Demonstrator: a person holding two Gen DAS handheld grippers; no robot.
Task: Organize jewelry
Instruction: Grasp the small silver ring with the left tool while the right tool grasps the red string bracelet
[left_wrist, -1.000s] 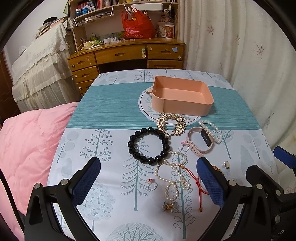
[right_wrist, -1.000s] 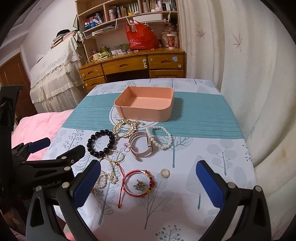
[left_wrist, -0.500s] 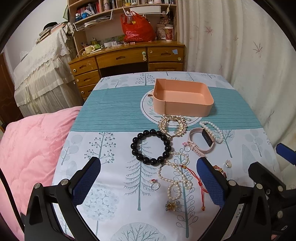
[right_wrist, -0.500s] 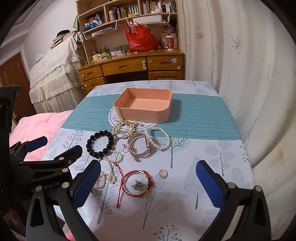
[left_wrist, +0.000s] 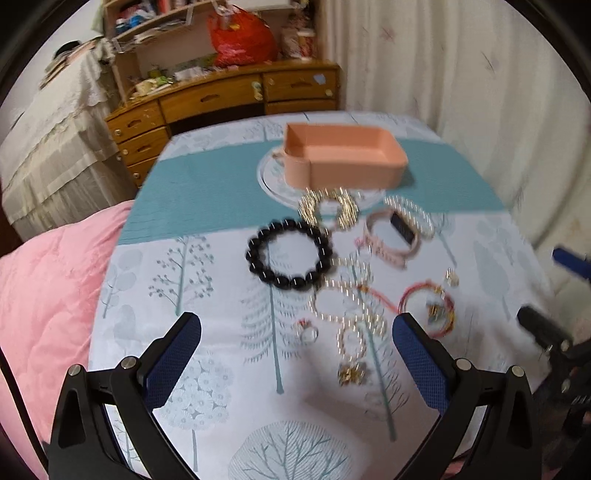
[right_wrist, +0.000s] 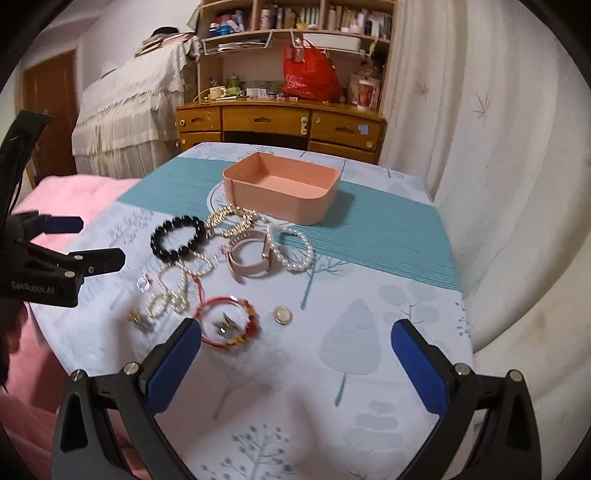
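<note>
Left claw (left_wrist: 295, 354) and right claw (right_wrist: 295, 354) wide open, empty. Black bead bracelet (left_wrist: 290, 254) rigid-ish, slick; pinch across one side. Pink tray (right_wrist: 280, 192) empty.

A home bedroom is indicated by a pink quilt (left_wrist: 44, 295), a wooden desk (right_wrist: 280, 122) and crowded bookshelves (right_wrist: 295, 18).

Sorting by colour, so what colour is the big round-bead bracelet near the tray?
Glossy black. The bead bracelet shows sharpest in the right wrist view.
</note>
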